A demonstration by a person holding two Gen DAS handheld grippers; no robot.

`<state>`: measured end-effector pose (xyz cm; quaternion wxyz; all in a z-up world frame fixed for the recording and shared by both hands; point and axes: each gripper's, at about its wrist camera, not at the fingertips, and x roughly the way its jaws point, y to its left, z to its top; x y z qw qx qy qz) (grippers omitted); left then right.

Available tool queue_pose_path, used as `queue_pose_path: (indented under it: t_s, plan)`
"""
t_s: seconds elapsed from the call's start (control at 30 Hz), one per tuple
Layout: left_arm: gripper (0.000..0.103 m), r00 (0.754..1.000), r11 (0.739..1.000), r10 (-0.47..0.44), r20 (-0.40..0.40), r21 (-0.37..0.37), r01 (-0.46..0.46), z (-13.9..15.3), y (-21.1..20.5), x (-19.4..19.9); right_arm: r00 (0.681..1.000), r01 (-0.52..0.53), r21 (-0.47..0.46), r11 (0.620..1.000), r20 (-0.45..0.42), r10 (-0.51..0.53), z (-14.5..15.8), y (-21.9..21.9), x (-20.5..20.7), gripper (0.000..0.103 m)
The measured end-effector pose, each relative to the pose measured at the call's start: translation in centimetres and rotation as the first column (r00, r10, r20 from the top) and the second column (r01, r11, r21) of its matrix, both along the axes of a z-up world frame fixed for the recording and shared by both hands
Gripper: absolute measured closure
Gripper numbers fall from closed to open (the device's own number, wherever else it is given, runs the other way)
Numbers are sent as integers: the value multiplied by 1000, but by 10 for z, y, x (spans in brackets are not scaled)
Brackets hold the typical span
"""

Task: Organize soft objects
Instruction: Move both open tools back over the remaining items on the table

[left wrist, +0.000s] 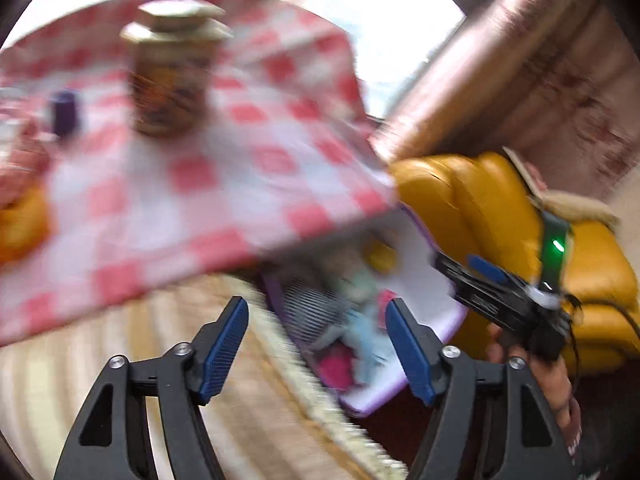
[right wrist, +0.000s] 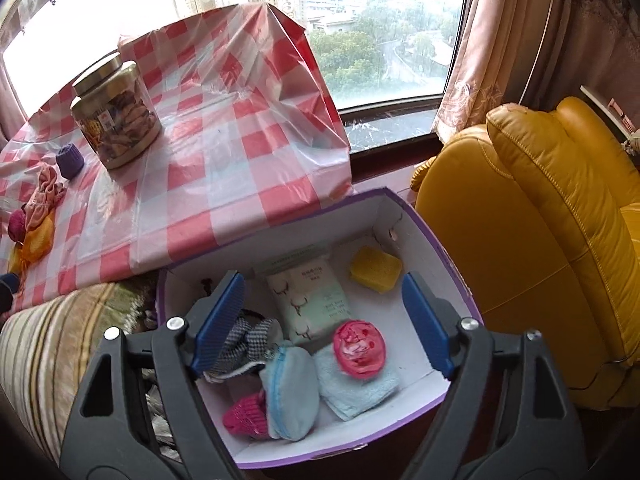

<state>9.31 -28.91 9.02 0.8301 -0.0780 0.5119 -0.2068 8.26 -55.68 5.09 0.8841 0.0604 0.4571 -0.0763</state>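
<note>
A white box with a purple rim [right wrist: 439,236] stands on the floor below the table edge. In it lie a yellow sponge [right wrist: 376,268], a tissue pack [right wrist: 308,300], a pink round piece [right wrist: 359,349], a light blue towel [right wrist: 356,390], a light blue pouch [right wrist: 290,392], a pink knit piece [right wrist: 245,416] and a checked cloth [right wrist: 240,340]. My right gripper [right wrist: 323,284] hangs open above the box with nothing between its fingers. The left wrist view is blurred; my left gripper [left wrist: 316,308] is open over the same box [left wrist: 360,410], holding nothing.
On the red checked tablecloth [right wrist: 224,152] stand a jar [right wrist: 118,116], a purple knit piece [right wrist: 70,160], pink fabric [right wrist: 46,188], a magenta ball [right wrist: 17,226] and an orange pouch [right wrist: 38,240]. A yellow armchair [right wrist: 540,216] is right of the box, a striped cushion [right wrist: 44,344] left.
</note>
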Motion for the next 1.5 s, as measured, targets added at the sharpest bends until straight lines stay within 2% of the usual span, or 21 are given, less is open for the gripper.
queue_pose_path:
  t_s: [0.07,0.13,0.23,0.37,0.43,0.53,0.67,0.73,0.9,1.17,1.27,1.4,1.5]
  plan:
    - [30,999,997,42,34,60,-44,16,16,2,1000,21,-13,1000,-3,-21,14,11,5,19]
    - [30,994,992,102,31,75,-104,29,35,5,1000,8,-29,1000,9,-8,31,27,10,15]
    - [30,983,983,183,-2,30,-183,59,66,8,997,-57,-71,996,56,61,53,49,13,13]
    - [30,961,958,274,-35,-75,-276,121,108,-4,993,-84,-98,992,73,92,66,65,19,12]
    - [30,947,944,322,0,-82,-321,153,122,-13,994,-86,-92,992,66,93,64,70,24,12]
    - [24,926,930,366,95,-70,-360,195,138,-35,993,-113,-87,990,33,117,55,82,34,12]
    - [20,924,943,332,190,-29,-333,227,141,-56,987,-159,-99,982,19,162,53,104,41,12]
    - [20,928,948,316,196,-22,-318,231,144,-58,984,-174,-97,980,26,177,55,112,42,12]
    - [20,921,947,319,226,-30,-321,237,153,-62,975,-215,-110,970,28,219,58,133,40,12]
    - [20,910,933,361,206,-70,-354,228,176,-61,967,-251,-102,963,10,253,55,151,41,12]
    - [20,916,934,357,184,-87,-347,224,179,-60,963,-267,-104,958,7,269,55,159,41,12]
    - [20,930,954,298,213,-93,-285,228,174,-69,960,-276,-101,956,5,278,54,168,42,12]
    - [20,920,943,332,210,-110,-316,225,192,-70,952,-303,-94,948,9,305,55,182,45,12]
